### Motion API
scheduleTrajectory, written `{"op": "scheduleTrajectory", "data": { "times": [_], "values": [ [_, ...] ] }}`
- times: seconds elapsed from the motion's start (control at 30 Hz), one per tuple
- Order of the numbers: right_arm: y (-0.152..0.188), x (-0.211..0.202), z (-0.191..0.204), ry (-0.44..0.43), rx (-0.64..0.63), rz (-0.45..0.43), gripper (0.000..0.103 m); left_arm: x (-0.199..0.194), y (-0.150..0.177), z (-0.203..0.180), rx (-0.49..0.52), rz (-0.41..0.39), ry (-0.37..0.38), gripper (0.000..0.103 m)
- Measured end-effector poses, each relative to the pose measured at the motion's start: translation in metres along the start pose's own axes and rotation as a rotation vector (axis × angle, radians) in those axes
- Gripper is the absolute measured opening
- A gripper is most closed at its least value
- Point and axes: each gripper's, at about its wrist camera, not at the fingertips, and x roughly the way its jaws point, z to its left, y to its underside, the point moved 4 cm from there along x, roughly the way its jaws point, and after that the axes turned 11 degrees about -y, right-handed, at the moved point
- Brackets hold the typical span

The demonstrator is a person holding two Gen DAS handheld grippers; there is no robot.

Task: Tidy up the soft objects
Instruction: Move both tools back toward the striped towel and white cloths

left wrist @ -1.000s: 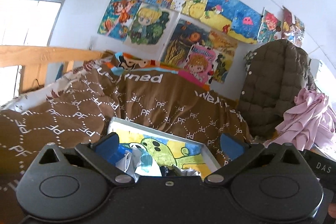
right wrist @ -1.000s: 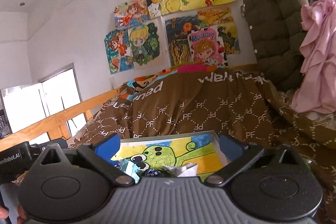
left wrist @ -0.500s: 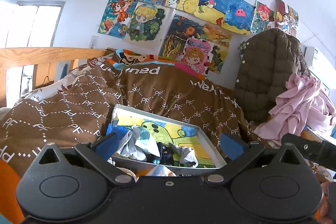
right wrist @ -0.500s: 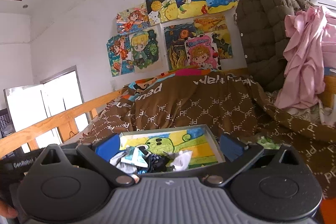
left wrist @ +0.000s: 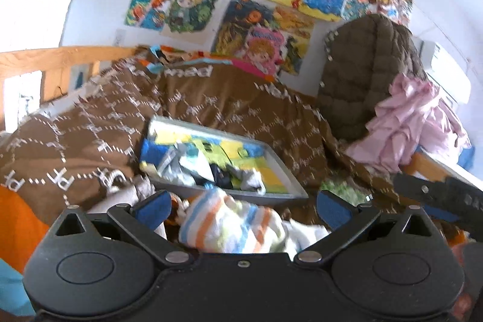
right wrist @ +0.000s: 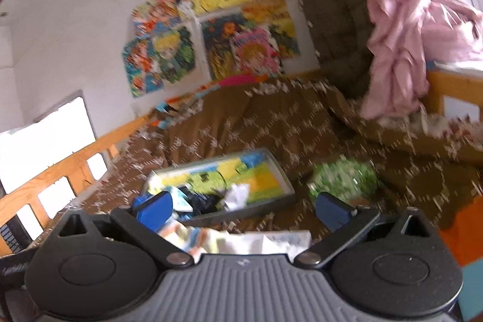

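Striped orange-blue-white soft cloth bundle [left wrist: 232,224] | newly in view before your left gripper [left wrist: 241,205] (jaws wide, empty) | right gripper [right wrist: 243,205] likewise spread | grey shallow tray [left wrist: 280,171] farther off: pick next.

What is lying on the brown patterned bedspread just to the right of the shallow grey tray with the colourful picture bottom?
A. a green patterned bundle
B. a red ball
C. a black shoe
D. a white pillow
A: in the right wrist view a green patterned bundle lies on the brown patterned bedspread right beside the shallow grey tray, on its right.
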Motion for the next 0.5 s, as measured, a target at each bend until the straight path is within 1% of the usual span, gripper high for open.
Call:
{"op": "scheduleTrajectory", "data": {
  "times": [0.2, 0.5],
  "values": [
    [0.010, 0.016, -0.016, 0.086, 0.068, 0.116, 0.103, 0.009, 0.019, -0.004, 0.017, 0.091, 0.059, 0.102],
    [0.020, 0.027, -0.022, 0.099, 0.093, 0.192, 0.103, 0.027, 0.044, -0.010, 0.053, 0.193, 0.115, 0.102]
  ]
}}
